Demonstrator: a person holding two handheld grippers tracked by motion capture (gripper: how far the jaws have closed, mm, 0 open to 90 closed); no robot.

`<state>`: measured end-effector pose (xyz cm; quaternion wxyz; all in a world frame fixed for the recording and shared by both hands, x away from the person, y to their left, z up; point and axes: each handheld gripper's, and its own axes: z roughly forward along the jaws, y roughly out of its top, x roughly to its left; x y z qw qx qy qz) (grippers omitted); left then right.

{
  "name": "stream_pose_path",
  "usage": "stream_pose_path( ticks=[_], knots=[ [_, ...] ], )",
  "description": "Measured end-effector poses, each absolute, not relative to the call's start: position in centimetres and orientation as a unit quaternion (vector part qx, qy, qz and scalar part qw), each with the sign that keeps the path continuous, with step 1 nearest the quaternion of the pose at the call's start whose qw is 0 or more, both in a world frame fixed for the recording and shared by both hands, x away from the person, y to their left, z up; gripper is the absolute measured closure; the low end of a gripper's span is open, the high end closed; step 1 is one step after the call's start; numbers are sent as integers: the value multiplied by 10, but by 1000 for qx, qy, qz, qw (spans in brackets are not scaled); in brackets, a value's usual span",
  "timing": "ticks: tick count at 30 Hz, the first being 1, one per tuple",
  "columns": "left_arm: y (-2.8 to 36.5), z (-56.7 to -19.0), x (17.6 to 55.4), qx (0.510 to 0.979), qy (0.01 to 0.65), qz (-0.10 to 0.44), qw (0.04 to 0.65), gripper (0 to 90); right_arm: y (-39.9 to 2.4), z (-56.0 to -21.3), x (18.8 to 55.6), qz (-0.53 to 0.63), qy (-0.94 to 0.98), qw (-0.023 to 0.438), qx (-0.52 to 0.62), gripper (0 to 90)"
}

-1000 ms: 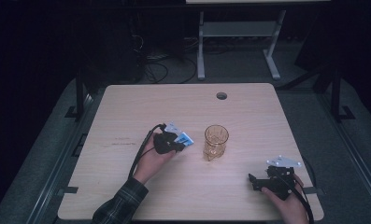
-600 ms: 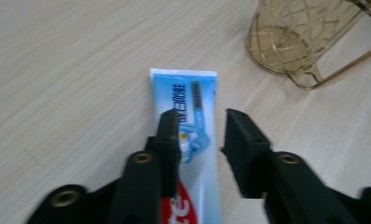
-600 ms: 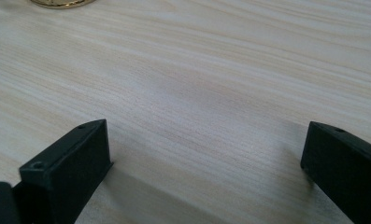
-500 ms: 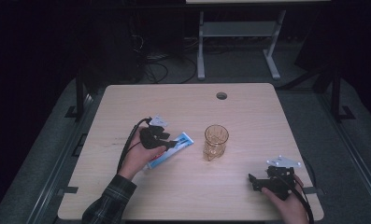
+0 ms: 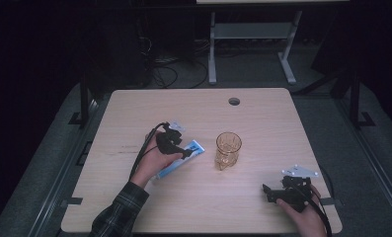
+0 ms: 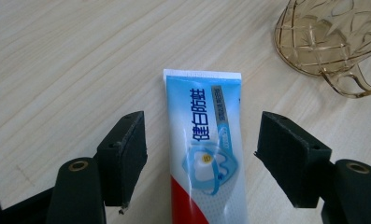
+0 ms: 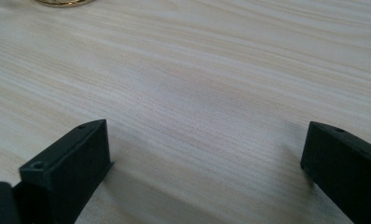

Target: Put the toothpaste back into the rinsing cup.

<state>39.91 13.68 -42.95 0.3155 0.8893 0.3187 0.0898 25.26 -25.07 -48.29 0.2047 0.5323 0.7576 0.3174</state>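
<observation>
A: Where is the toothpaste tube [image 6: 206, 154] right now?

B: It lies flat on the wooden tabletop [image 5: 262, 118], left of the middle. In the high view its pale blue end sticks out toward the amber glass cup [image 5: 228, 149], with a clear gap between them.

A: And the left claw [image 5: 183, 148]?

B: Just over the tube. In the left gripper view the tube runs up between the two black jaws, crimped end farthest from the camera, and bare wood shows on both sides of it. The pads [image 6: 127, 154] do not press on it. The jaws have just been opening, and they stand wide, with the tube lying loose between them.

A: So nothing is gripped there?

B: Nothing. The tube rests on the tabletop by itself. The left hand [image 5: 151, 163] wraps the claw's body, its plaid sleeve comes in from the bottom edge, and a black cable loops out behind it.

A: What does that view show of the cup?

B: Its patterned amber wall and a handle, up in the far right corner, apart from the tube.

A: And the right claw [image 5: 267, 192]?

B: Near the front right corner of the tabletop, in the right hand [image 5: 302, 210], well apart from cup and tube. Its own view shows both jaws spread wide over bare wood, with nothing between them. A sliver of the cup's base sits at the top edge.
</observation>
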Motion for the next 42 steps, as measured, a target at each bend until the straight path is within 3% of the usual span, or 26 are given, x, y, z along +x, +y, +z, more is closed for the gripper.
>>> stream_pose_path(
  ticks=[24, 35, 42],
  knots=[
    [116, -453, 407, 913, 304, 92, 256, 360, -251, -483, 253, 318, 760, 203, 529, 7],
    [115, -452, 406, 912, 308, 89, 257, 446, -250, -483, 252, 319, 760, 203, 528, 8],
    [117, -450, 406, 912, 309, 78, 258, 554, -251, -483, 252, 319, 761, 203, 527, 7]
  ],
)
